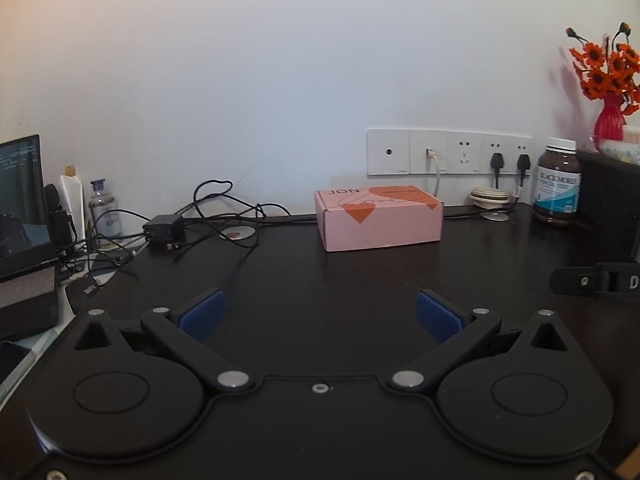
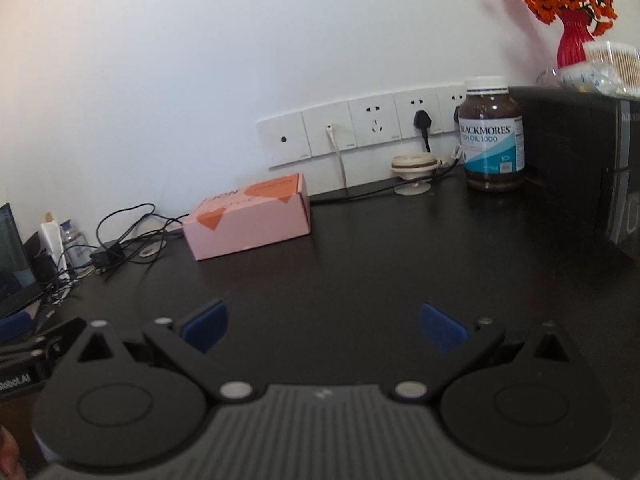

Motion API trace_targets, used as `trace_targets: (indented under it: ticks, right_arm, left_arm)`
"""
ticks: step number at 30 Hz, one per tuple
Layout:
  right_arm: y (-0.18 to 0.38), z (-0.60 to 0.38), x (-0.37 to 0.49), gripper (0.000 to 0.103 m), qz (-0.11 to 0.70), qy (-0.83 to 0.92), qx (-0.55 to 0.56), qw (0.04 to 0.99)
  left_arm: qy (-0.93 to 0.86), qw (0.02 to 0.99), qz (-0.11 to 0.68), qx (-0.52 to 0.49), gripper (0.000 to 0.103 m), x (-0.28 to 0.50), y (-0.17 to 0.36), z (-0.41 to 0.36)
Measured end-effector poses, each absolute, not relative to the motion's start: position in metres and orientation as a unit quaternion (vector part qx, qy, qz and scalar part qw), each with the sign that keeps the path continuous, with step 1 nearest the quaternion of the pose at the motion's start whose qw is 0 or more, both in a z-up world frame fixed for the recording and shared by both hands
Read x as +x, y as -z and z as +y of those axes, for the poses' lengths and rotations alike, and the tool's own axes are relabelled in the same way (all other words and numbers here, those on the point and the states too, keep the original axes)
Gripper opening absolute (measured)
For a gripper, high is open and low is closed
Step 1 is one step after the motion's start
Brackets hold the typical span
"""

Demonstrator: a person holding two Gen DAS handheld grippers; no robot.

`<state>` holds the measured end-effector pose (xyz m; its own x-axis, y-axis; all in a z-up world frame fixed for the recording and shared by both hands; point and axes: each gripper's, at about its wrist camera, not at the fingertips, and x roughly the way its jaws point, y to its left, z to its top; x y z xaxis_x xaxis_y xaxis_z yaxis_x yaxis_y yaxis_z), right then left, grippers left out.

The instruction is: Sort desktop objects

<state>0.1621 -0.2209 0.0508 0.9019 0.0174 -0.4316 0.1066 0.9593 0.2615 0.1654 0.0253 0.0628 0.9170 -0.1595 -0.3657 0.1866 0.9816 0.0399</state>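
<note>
A pink cardboard box with orange shapes rests on the dark desk near the back wall; the right wrist view shows the same pink box to the left. A brown supplement bottle with a white cap stands at the back right, larger in the right wrist view as the bottle. My left gripper hovers open over bare desk in front of the box. My right gripper is open too, with nothing between its blue pads.
Tangled black cables and a power adapter lie at the back left beside a laptop and a small clear bottle. A wall socket strip, a beige round holder, a black box and a red vase of orange flowers line the back right.
</note>
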Motion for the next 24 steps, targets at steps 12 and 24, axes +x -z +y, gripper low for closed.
trace_targets:
  ticks: [12, 24]
  right_arm:
    - [-0.044, -0.216, 0.127, 0.102, 0.226, 0.017, 0.141, 0.964]
    - [-0.030, -0.203, 0.114, 0.102, 0.228, 0.033, 0.102, 0.968]
  left_arm:
    - [0.075, 0.979, 0.184, 0.040, 0.103, 0.136, -0.061, 0.031]
    - [0.071, 0.976, 0.202, 0.030, 0.103, 0.125, -0.043, 0.033]
